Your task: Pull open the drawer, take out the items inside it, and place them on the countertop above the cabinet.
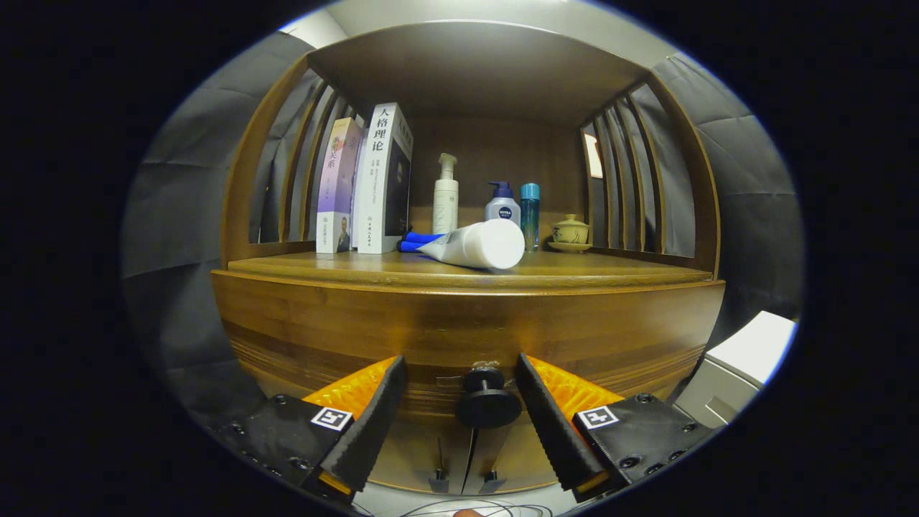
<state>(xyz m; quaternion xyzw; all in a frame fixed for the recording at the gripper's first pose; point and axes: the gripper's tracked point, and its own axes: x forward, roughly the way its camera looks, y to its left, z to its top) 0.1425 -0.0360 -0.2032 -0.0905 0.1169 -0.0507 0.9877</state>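
The claw (459, 388) hangs spread wide before a wooden cabinet, its two fingers (373, 416) standing either side of a round dark knob (488, 403) without touching it. The knob sits on the cabinet's front panel (459, 330), which reads as the drawer front; the drawer looks closed, its face flush with the wood around it, so anything inside is hidden.

Just above, the counter (574, 276) carries a white tube (477, 245) lying on its side near the front edge, with something blue (420, 240) behind it. Farther back stand two books (373, 183) to the left, a white pump bottle (446, 197), a second pump bottle (502, 205), a slim teal bottle (530, 212) and a small lidded teacup on a saucer (571, 231) to the right.

This would fit either a drawer about to be pulled or one shut again with the tube already out. Either way, the claw is lined up on the knob, not gripping it.
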